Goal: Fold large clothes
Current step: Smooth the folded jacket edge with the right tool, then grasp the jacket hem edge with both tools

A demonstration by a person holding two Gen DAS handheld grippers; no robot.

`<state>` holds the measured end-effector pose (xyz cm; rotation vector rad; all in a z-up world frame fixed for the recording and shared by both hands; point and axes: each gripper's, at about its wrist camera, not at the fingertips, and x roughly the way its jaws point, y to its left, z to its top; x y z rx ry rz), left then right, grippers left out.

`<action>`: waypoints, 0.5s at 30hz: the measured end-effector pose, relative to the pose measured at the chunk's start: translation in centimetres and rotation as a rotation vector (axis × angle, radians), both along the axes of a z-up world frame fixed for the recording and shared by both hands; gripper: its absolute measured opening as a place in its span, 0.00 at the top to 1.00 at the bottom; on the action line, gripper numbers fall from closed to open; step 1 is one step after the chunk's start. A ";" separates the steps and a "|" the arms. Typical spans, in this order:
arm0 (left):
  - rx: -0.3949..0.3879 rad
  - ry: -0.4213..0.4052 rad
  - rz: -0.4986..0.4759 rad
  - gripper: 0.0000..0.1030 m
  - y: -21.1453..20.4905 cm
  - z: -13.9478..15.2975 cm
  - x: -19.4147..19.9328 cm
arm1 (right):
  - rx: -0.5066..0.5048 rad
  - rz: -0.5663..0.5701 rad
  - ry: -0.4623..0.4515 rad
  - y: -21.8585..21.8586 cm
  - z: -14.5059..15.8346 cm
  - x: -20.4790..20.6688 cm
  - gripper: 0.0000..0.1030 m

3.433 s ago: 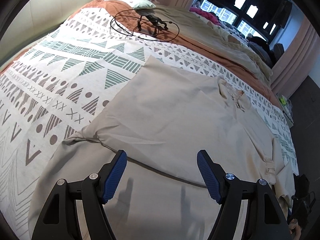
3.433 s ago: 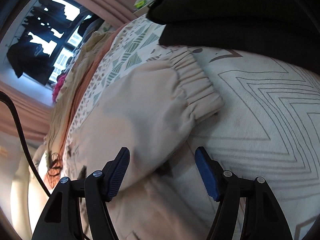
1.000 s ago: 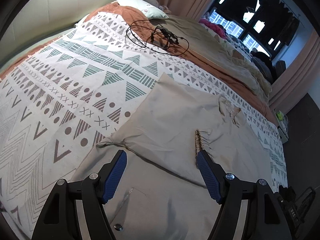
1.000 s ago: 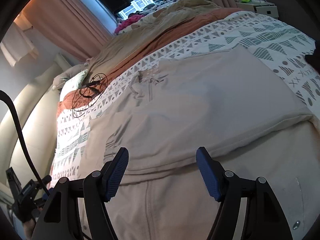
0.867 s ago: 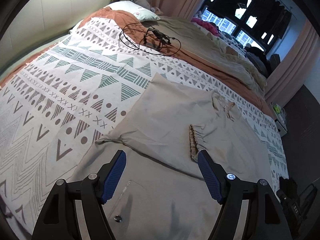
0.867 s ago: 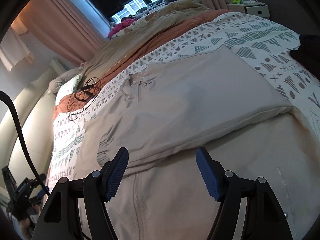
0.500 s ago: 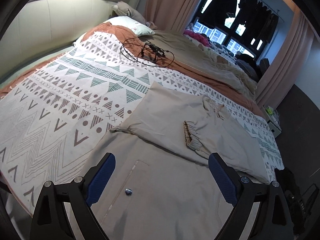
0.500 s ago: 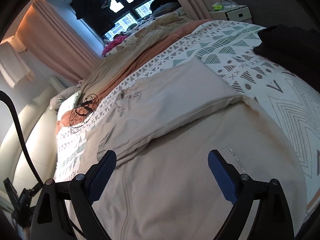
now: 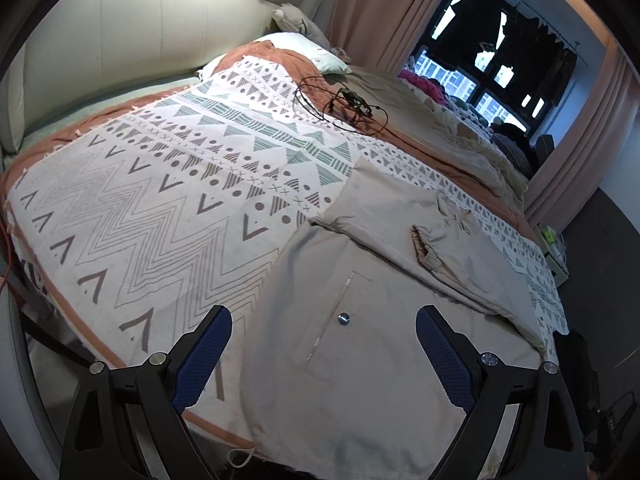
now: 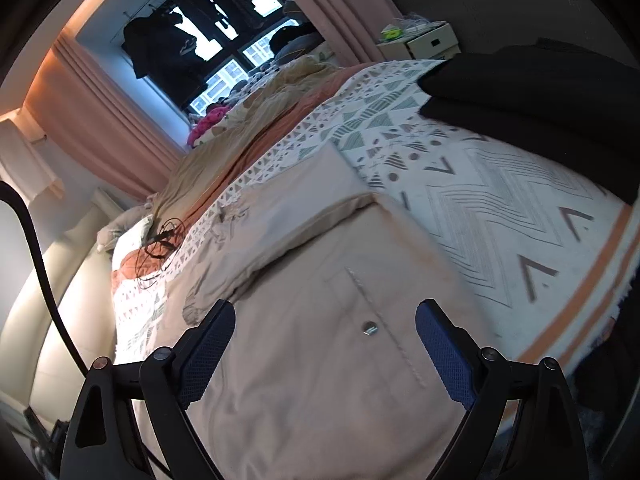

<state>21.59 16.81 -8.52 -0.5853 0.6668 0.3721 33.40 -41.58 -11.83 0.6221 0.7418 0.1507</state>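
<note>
A beige jacket (image 9: 380, 380) lies flat on the patterned bedspread (image 9: 160, 208), both sleeves folded across its chest. One elastic cuff (image 9: 420, 242) rests near the collar. My left gripper (image 9: 320, 344) hovers over the jacket's lower left part, above a pocket snap (image 9: 343, 319); its jaws stand wide and are closing slightly, with nothing between them. In the right wrist view the same jacket (image 10: 320, 380) fills the middle, with a folded sleeve (image 10: 304, 208) across it. My right gripper (image 10: 322, 340) hangs open above the lower right pocket snap (image 10: 369, 328), holding nothing.
A coil of black cable (image 9: 340, 104) lies near the pillow (image 9: 304, 50) at the head of the bed. Dark folded clothes (image 10: 540, 92) sit at the bed's right side. A nightstand (image 10: 428, 40) and curtains stand beyond. The bed's foot edge (image 9: 224, 436) is just below me.
Both grippers have drawn back from the folded sleeves toward the foot of the bed, and their jaws have spread wider. The whole jacket and more bedspread have come into view.
</note>
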 end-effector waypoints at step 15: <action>-0.106 0.045 -0.003 0.45 1.6 -6.8 -3.9 | 0.043 0.012 0.051 -5.5 -5.3 -5.2 0.17</action>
